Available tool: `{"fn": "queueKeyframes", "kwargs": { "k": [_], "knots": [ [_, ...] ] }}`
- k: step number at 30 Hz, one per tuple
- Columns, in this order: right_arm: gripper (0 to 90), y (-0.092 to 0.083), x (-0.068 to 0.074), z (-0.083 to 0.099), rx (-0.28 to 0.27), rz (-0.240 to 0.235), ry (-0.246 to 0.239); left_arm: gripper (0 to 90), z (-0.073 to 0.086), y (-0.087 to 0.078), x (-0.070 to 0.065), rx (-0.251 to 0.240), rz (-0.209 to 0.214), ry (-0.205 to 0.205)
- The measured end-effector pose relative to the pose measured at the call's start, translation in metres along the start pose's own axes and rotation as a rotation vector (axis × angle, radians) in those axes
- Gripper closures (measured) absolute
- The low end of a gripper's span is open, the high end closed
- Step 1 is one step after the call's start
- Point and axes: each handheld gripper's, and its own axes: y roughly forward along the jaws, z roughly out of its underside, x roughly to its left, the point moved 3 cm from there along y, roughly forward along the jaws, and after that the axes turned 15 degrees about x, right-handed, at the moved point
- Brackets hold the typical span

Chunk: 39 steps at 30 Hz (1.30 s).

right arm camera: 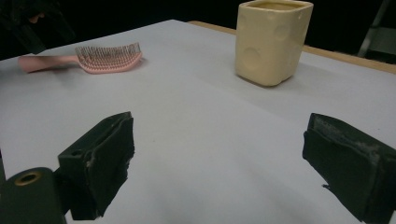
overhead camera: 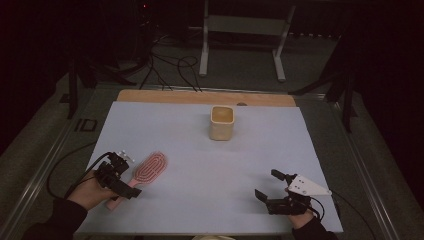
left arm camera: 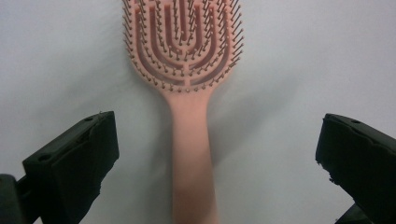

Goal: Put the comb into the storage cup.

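Note:
A pink hairbrush (overhead camera: 150, 168) lies bristles up on the pale blue mat (overhead camera: 210, 165) at the near left, its handle pointing toward the person. My left gripper (overhead camera: 125, 176) is open and straddles that handle. In the left gripper view the jaws stand wide on either side of the hairbrush (left arm camera: 187, 60), and neither pad touches it. A cream square cup (overhead camera: 221, 122) stands upright at the mat's far middle. My right gripper (overhead camera: 269, 185) rests open at the near right with nothing between its jaws. Its own view shows the cup (right arm camera: 272, 42) ahead and the hairbrush (right arm camera: 107, 58) at the far left.
A wooden strip (overhead camera: 200, 96) runs along the mat's far edge. Beyond the table, cables (overhead camera: 170, 65) lie on the floor beside a white metal frame (overhead camera: 242, 30). Bare mat stretches between the brush, the cup and the right gripper.

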Motion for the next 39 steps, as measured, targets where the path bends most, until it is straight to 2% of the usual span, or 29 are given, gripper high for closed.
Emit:
{"fn": "queueKeyframes", "kwargs": {
  "k": [5, 12, 27, 37, 39],
  "knots": [
    [8.9, 0.0, 0.0, 0.0, -0.001, 0.0, 0.0, 0.2, -0.003, 0.005, 0.001, 0.046, -0.005, 0.021],
    [8.9, 0.0, 0.0, 0.0, 0.0, 0.0, -0.004, 2.1, -0.006, 0.011, 0.008, 0.068, 0.005, 0.024],
    [8.9, 0.0, 0.0, 0.0, -0.001, -0.001, -0.001, 30.1, -0.012, 0.019, 0.015, 0.13, 0.004, 0.018],
    [8.9, -0.001, -0.001, 0.0, -0.002, 0.001, 0.0, 39.1, -0.017, 0.022, 0.017, 0.163, -0.019, 0.009],
    [8.9, -0.001, -0.001, 0.0, -0.004, 0.0, 0.003, 44.8, -0.018, 0.023, 0.017, 0.167, -0.028, 0.008]
  ]
}}
